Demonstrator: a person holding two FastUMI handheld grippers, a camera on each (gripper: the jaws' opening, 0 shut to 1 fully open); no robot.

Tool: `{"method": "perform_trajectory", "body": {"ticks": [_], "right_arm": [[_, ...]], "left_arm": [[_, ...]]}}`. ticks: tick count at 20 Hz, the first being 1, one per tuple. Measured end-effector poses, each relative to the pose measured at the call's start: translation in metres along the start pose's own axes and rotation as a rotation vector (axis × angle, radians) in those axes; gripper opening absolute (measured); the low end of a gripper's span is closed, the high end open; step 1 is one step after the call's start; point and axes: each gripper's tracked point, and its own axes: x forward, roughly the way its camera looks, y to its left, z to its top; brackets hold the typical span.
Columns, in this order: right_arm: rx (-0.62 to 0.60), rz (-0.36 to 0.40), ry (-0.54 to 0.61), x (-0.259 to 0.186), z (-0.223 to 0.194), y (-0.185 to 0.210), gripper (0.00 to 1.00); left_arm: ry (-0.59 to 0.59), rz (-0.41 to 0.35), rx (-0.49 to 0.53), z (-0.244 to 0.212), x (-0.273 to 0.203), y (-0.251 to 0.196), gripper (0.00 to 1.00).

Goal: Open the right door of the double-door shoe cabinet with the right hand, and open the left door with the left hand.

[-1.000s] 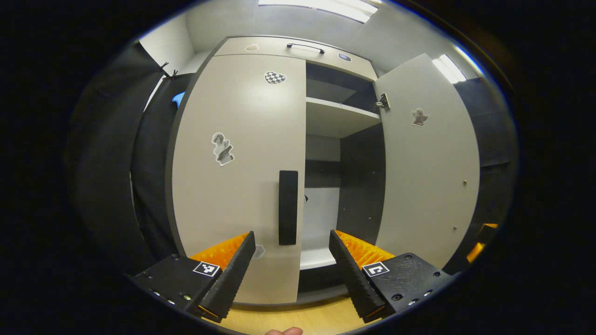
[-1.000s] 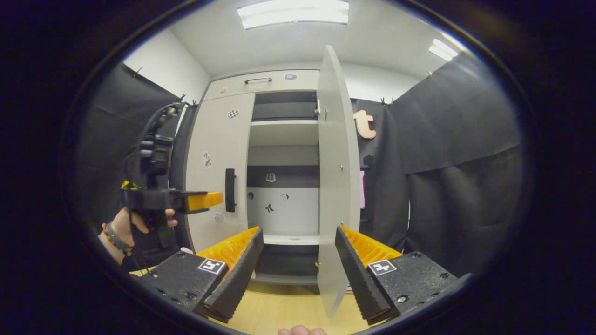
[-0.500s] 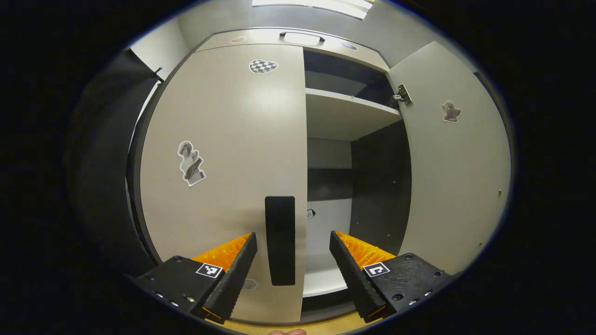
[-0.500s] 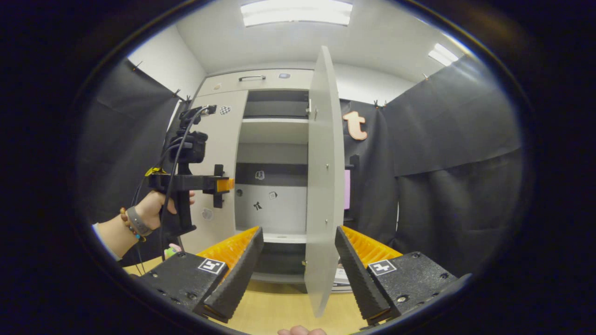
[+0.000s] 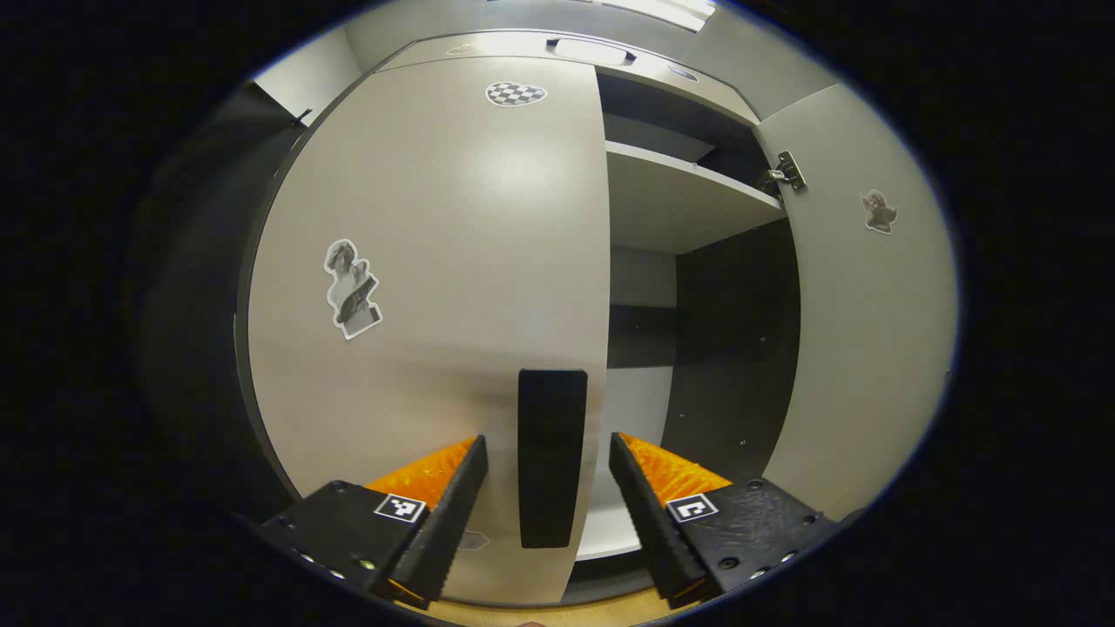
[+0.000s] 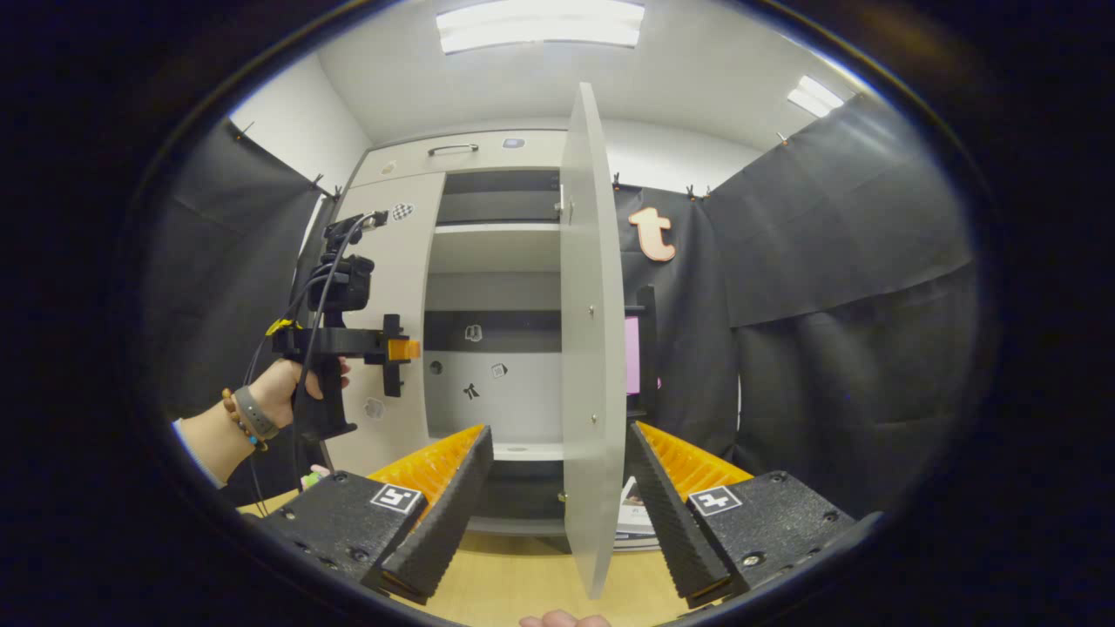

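Here the left gripper (image 5: pixel 544 488) is spread wide with the black handle (image 5: pixel 550 457) of the shoe cabinet's left door (image 5: pixel 435 287) standing between its fingers, neither finger touching it; that door is shut. In the right gripper view the right door (image 6: pixel 592 348) stands swung out, seen nearly edge-on, and the right gripper (image 6: pixel 557 496) is likewise wide apart, holding nothing. There, too, a hand (image 6: pixel 283 392) holds the left gripper (image 6: pixel 396 350) at the left door's handle.
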Motion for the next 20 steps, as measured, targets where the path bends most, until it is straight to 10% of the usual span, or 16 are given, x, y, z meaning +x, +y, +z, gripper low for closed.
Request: {"method": "perform_trajectory", "body": {"ticks": [2, 3, 4, 6, 7, 10, 20], "right_arm": [[-0.003, 0.008, 0.008, 0.003, -0.003, 0.003, 0.96], [-0.004, 0.011, 0.011, 0.003, -0.004, 0.003, 0.96], [-0.004, 0.012, 0.013, 0.002, -0.005, 0.003, 0.96], [0.001, 0.014, 0.018, 0.004, -0.008, 0.002, 0.96], [0.005, 0.017, 0.02, 0.004, -0.008, 0.003, 0.96], [0.012, 0.032, 0.025, 0.006, -0.01, 0.008, 0.96], [0.009, 0.049, 0.035, 0.004, -0.018, 0.01, 0.96]], "left_arm": [[0.011, -0.046, -0.031, -0.003, 0.001, -0.007, 0.43], [0.005, -0.034, -0.034, -0.002, 0.001, -0.004, 0.33], [0.011, -0.046, -0.035, -0.003, -0.001, -0.006, 0.41], [0.013, -0.062, -0.021, -0.004, -0.003, -0.004, 0.21], [0.013, -0.065, -0.019, -0.004, -0.002, -0.003, 0.31], [0.02, -0.084, -0.029, -0.004, -0.004, -0.005, 0.05], [-0.022, -0.134, 0.01, 0.005, -0.097, 0.015, 0.09]]}}
